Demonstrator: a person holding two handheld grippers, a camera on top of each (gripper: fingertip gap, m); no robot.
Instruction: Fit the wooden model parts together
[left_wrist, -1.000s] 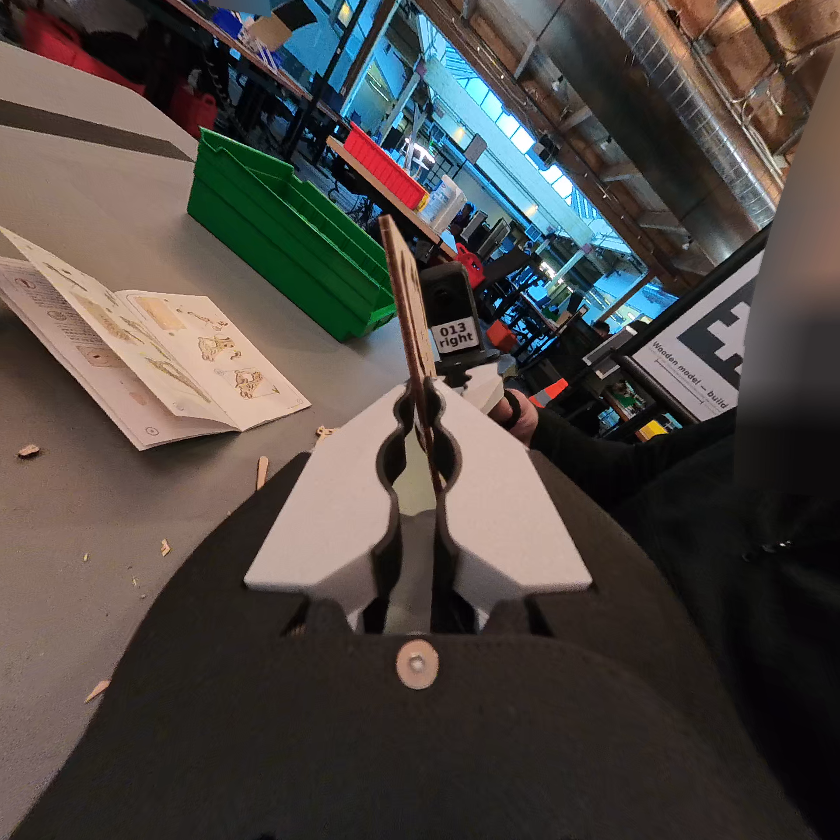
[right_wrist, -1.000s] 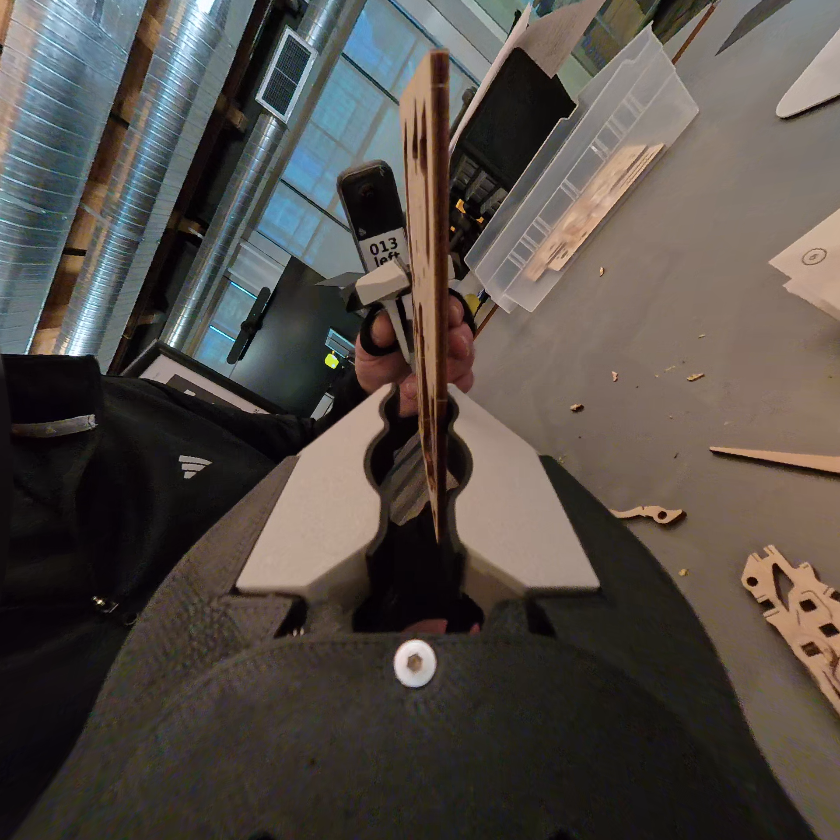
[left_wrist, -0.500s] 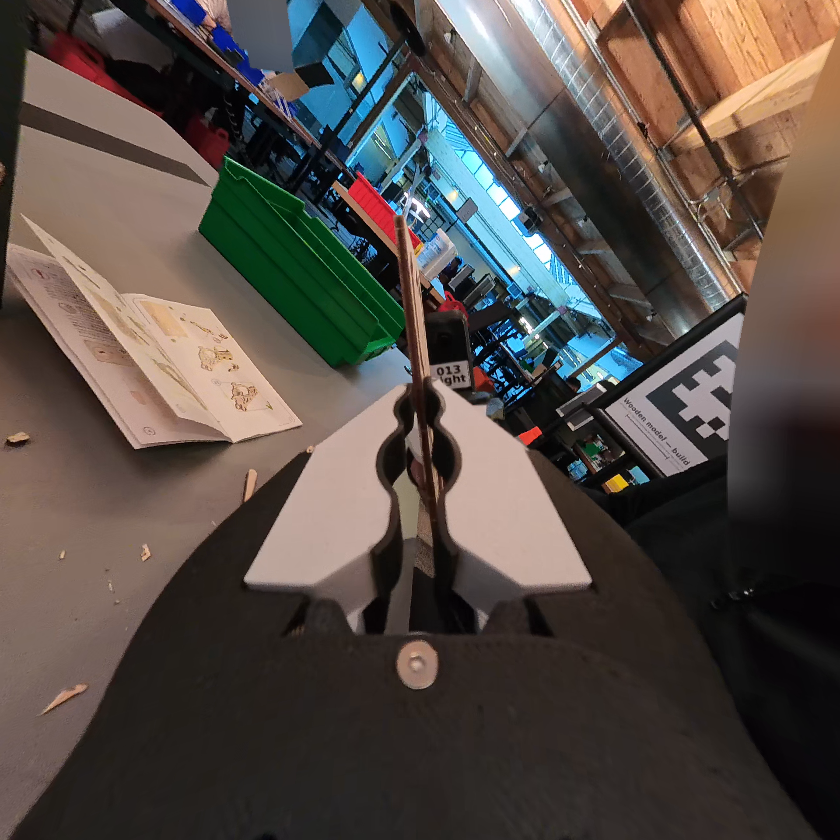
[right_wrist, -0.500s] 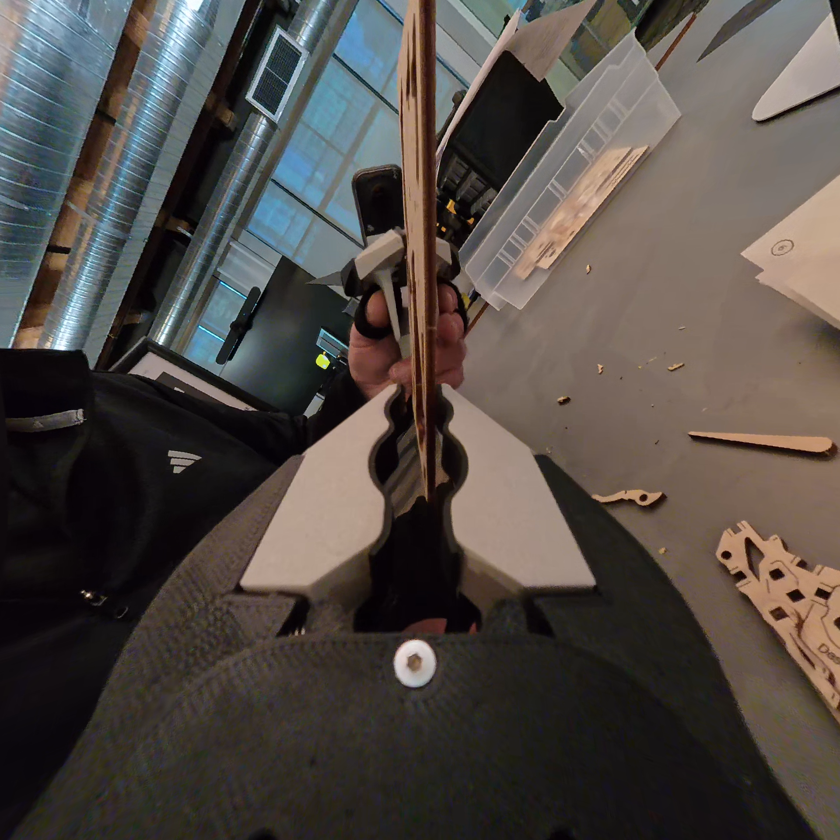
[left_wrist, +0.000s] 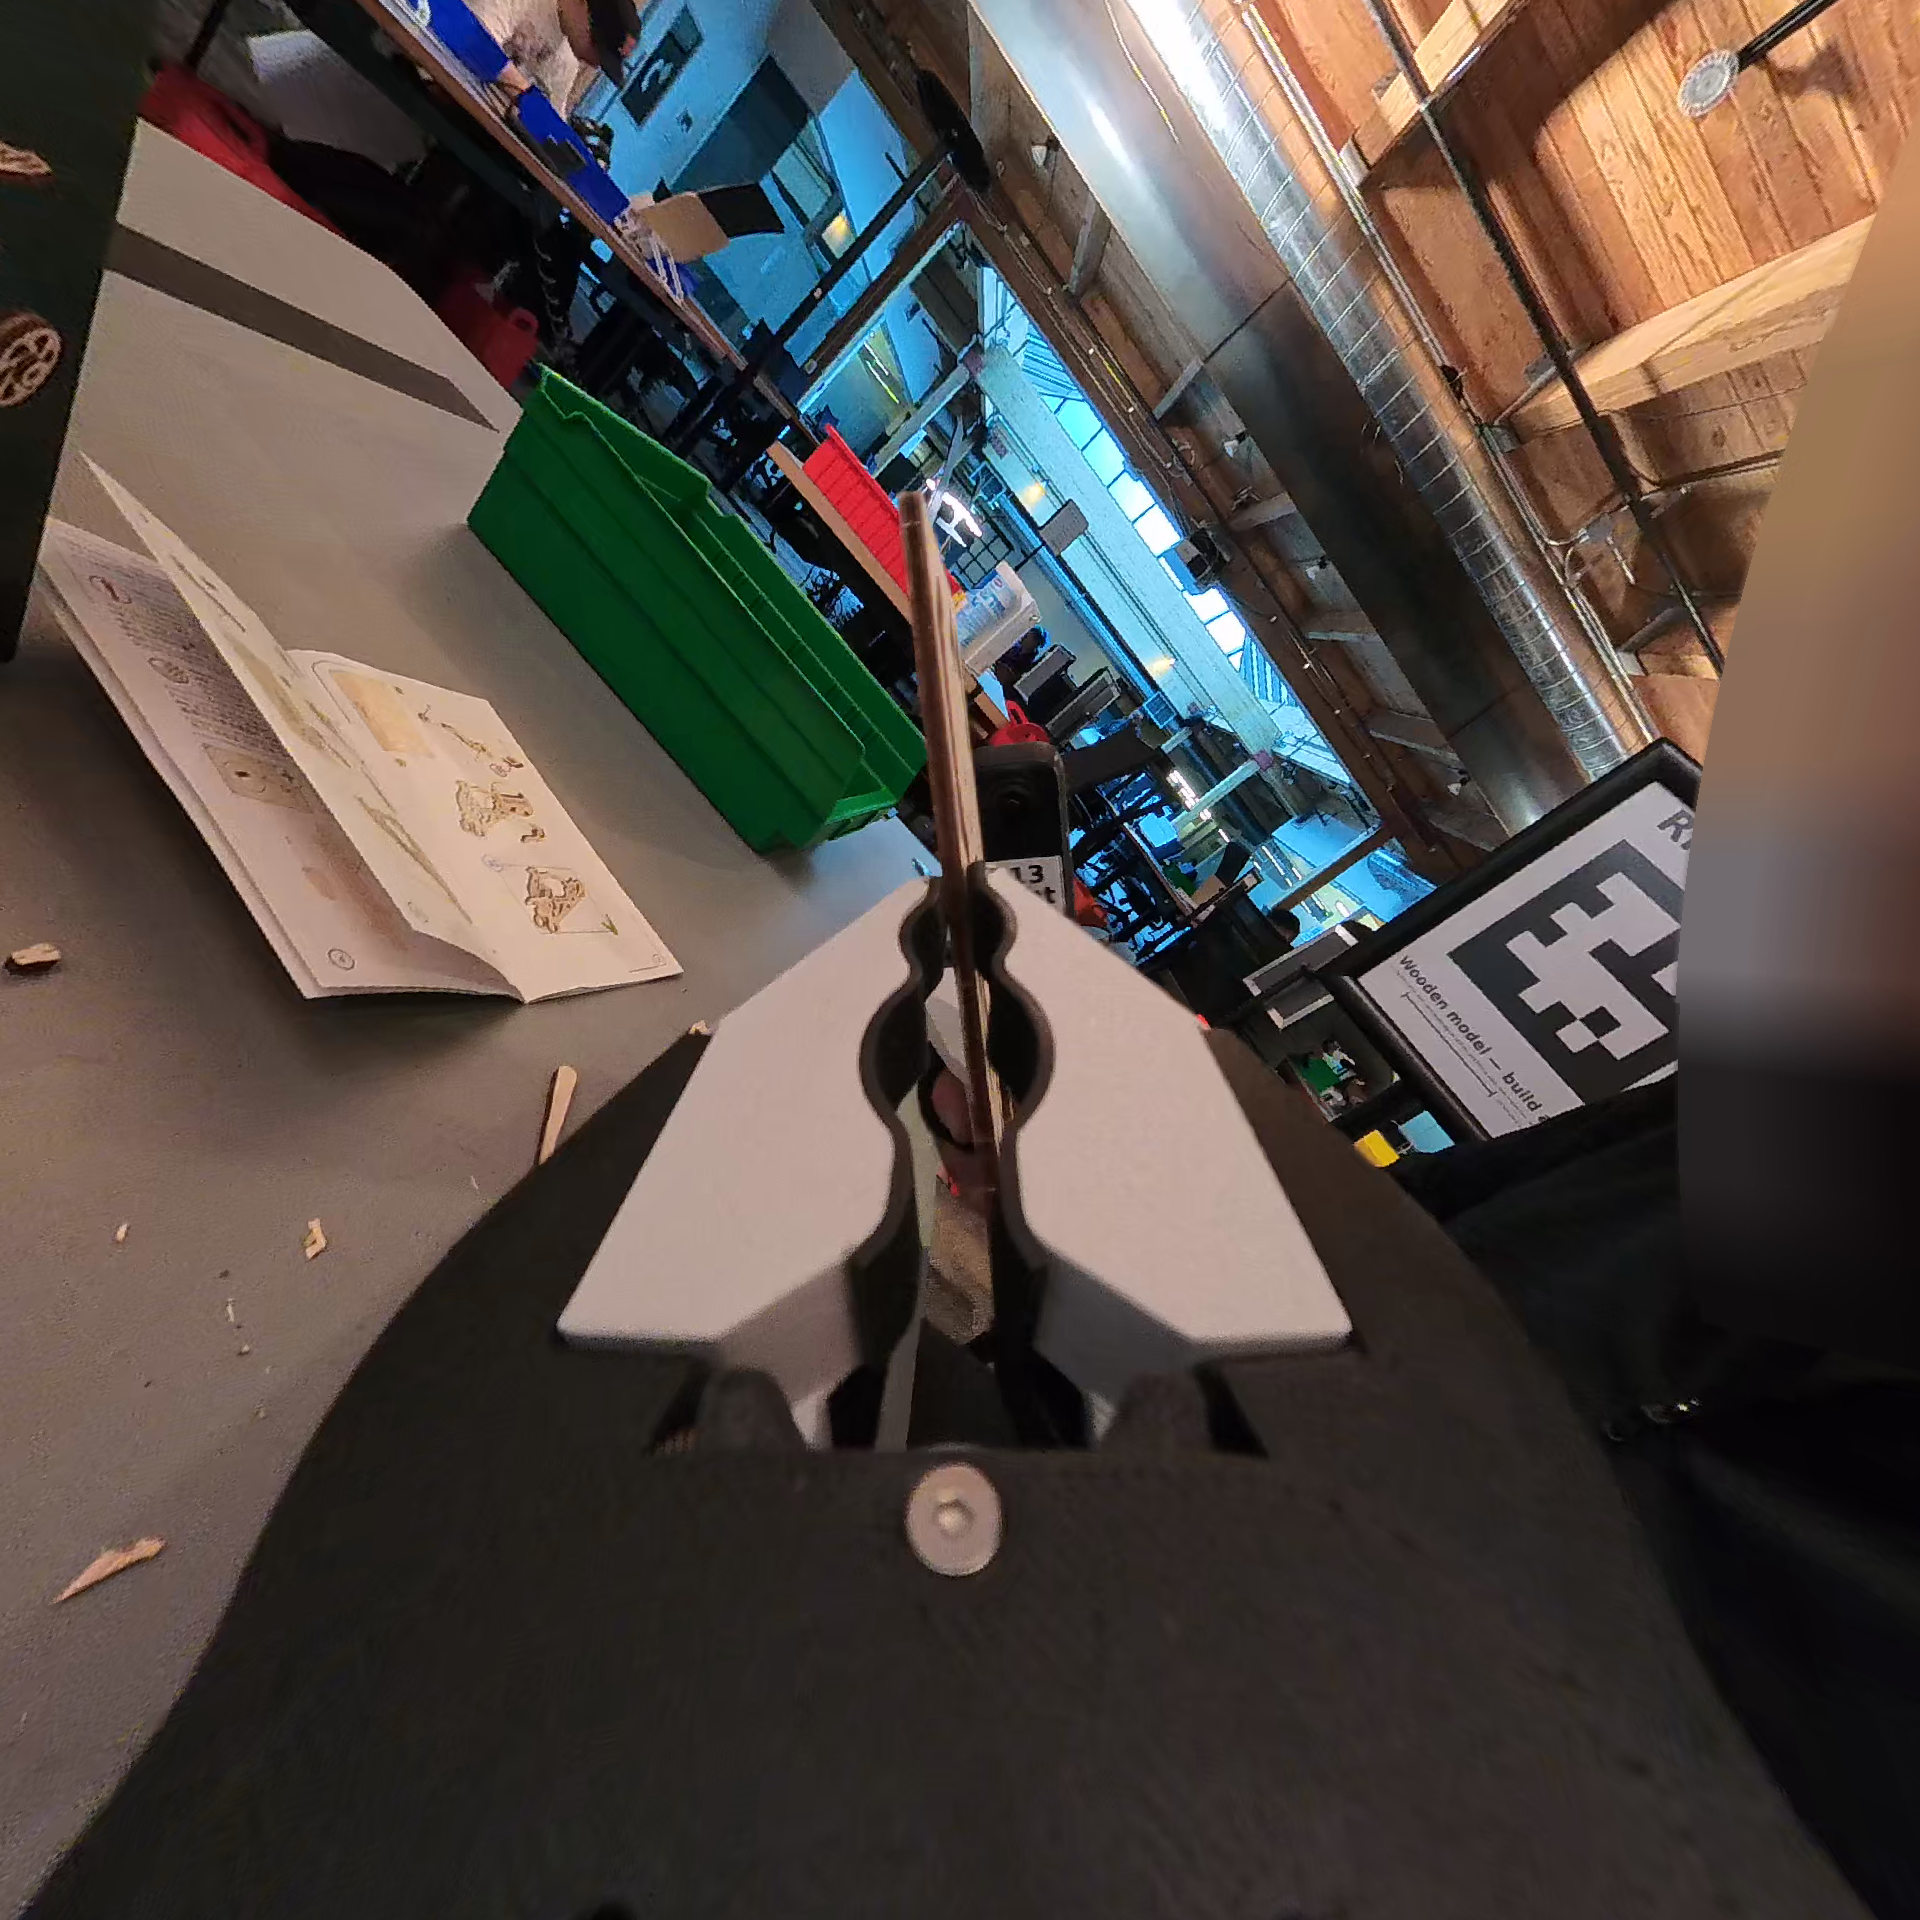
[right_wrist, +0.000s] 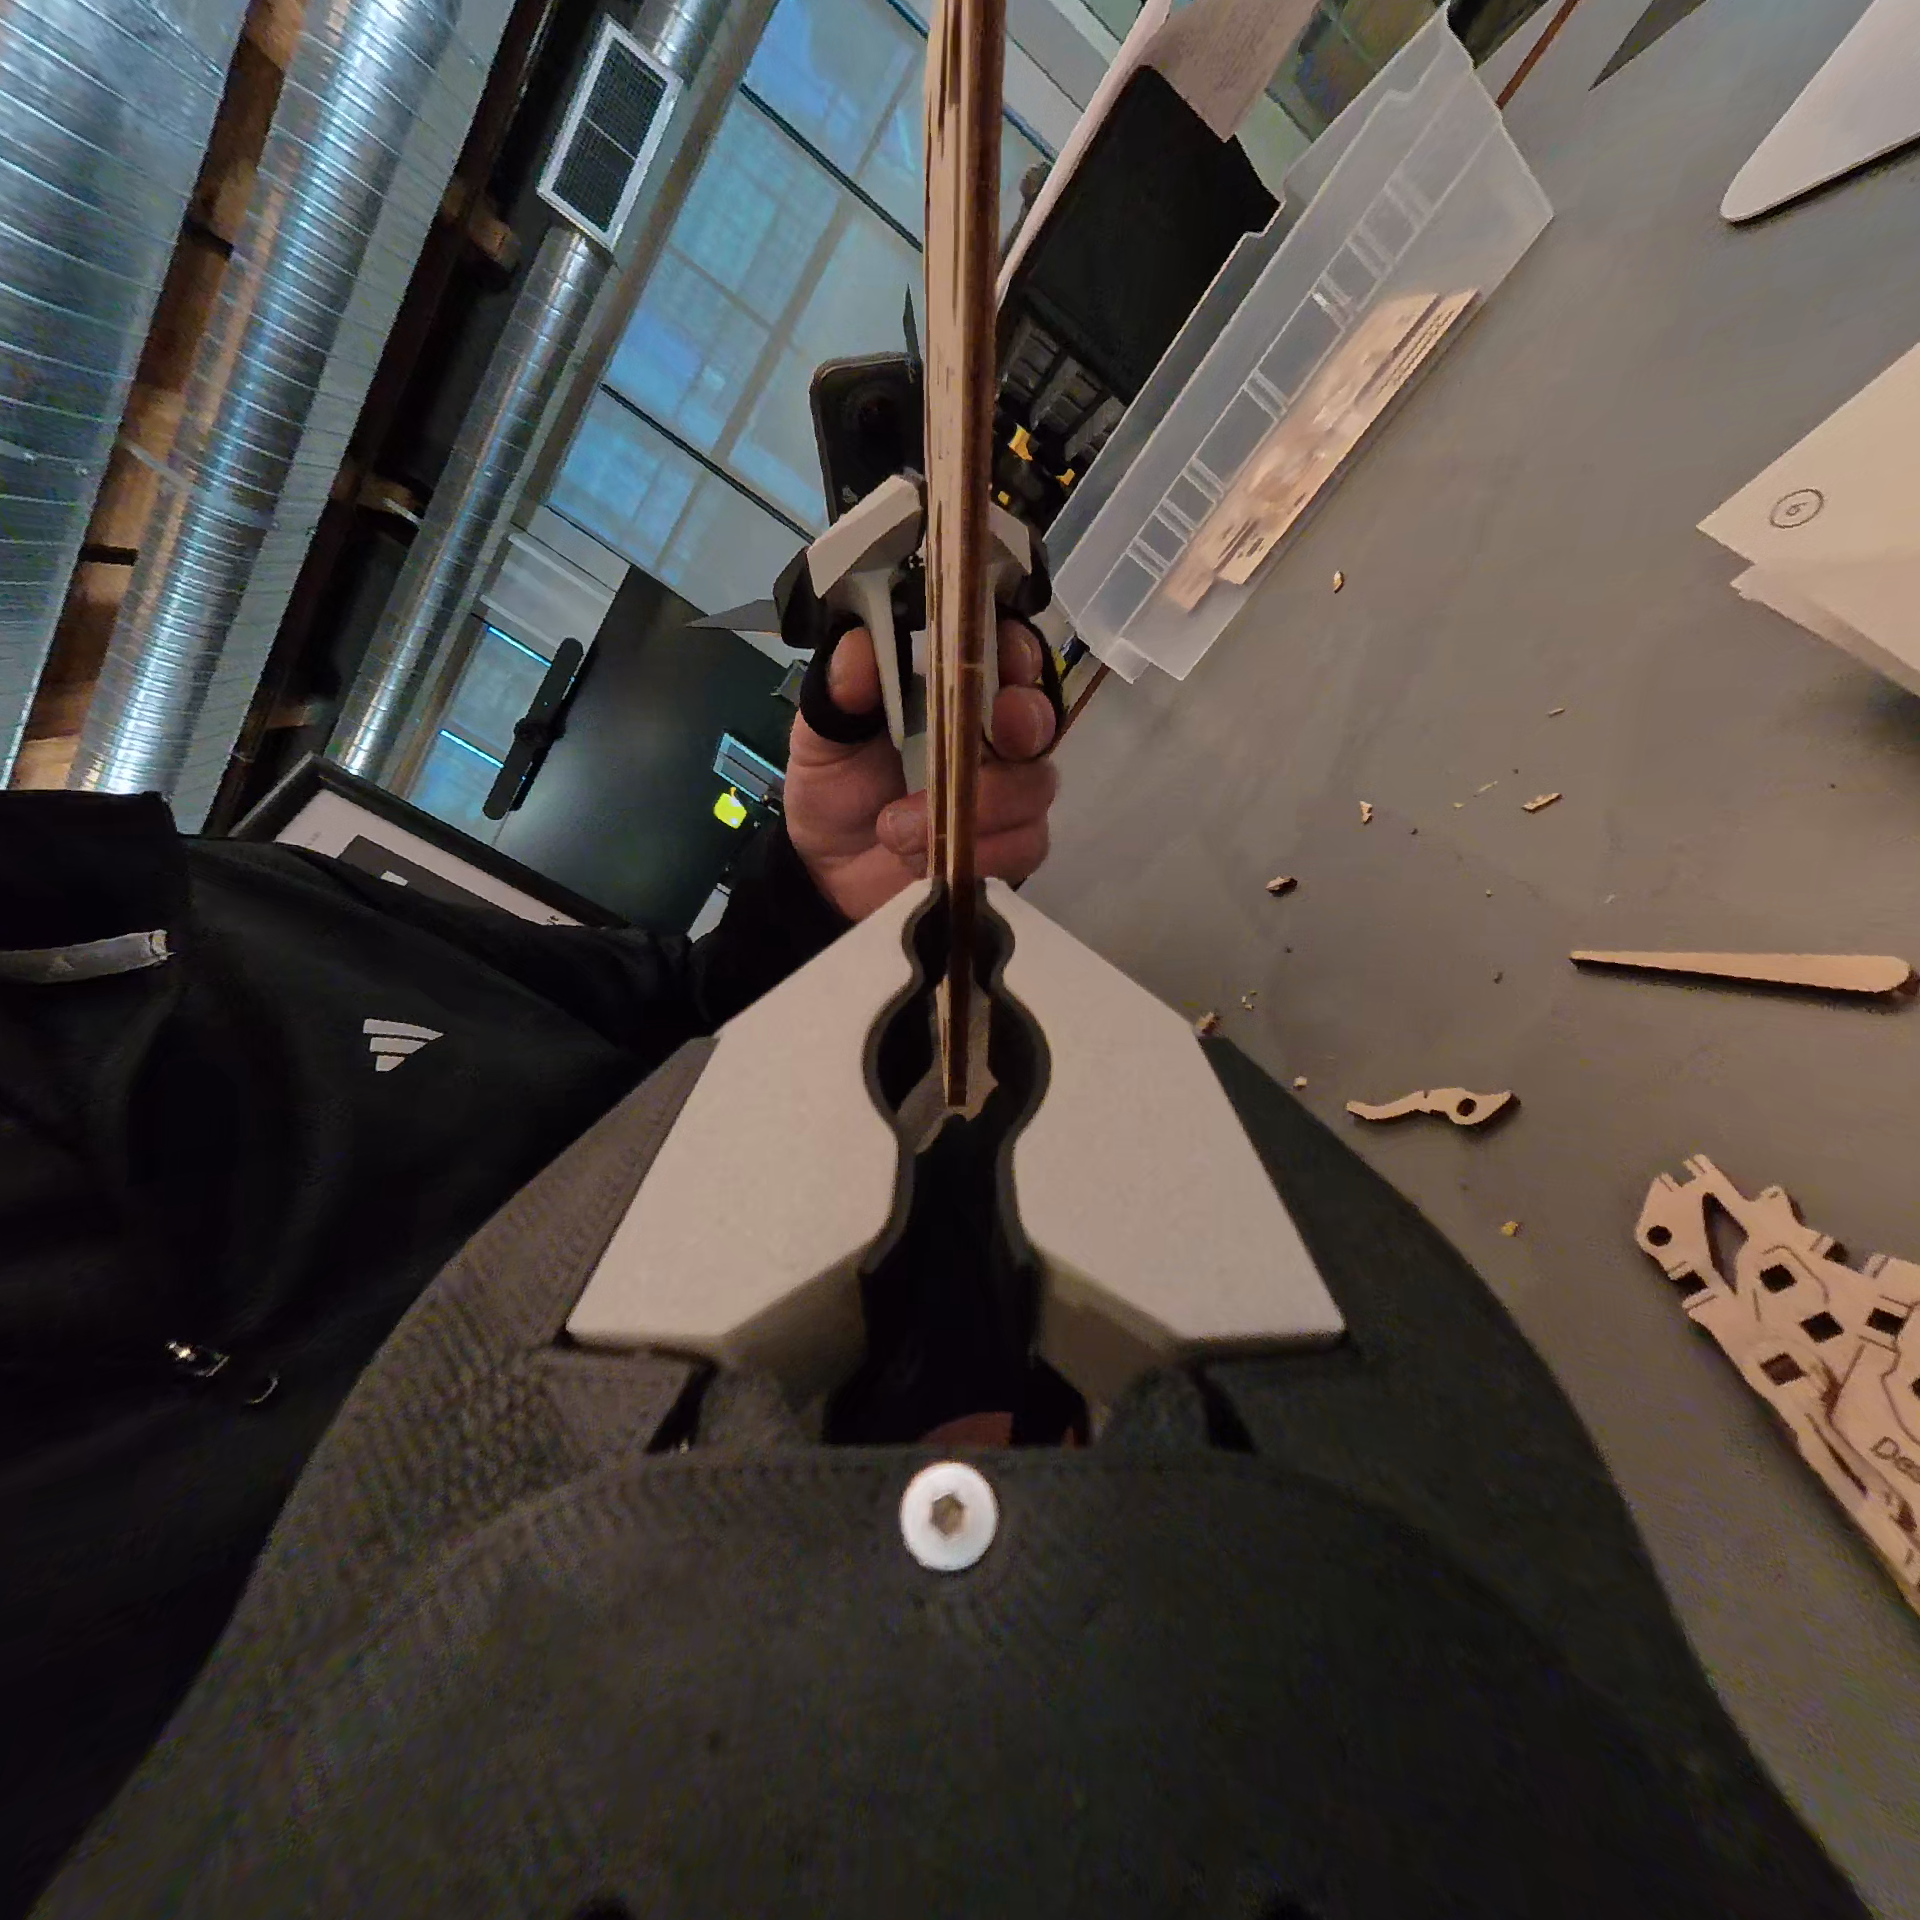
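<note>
A thin wooden sheet (left_wrist: 940, 665) stands edge-on between my two grippers, above the grey table (left_wrist: 208, 1143). My left gripper (left_wrist: 957, 896) is shut on one edge of the sheet, pads pressed on both faces. In the right wrist view the same sheet (right_wrist: 961, 416) runs straight up from my right gripper (right_wrist: 961, 896), which is shut on its opposite edge. The left gripper (right_wrist: 914, 582) shows beyond in that view, clamped on the sheet, a hand around its handle. The right gripper's camera body (left_wrist: 1023, 821) shows behind the sheet in the left wrist view.
An open instruction booklet (left_wrist: 343, 810) and a green bin (left_wrist: 675, 623) lie on the table. A clear plastic bin (right_wrist: 1299, 364), a fretted wooden panel (right_wrist: 1818, 1351), a thin wooden sliver (right_wrist: 1745, 971) and a small curved piece (right_wrist: 1434, 1107) lie at the right. Wood chips are scattered. The tips of one gripper are about 8 cm away from the tips of the other.
My right gripper's pads came together on the sheet's edge; a second ago they stood apart around it. The left gripper kept its hold. Both grippers tilted a little.
</note>
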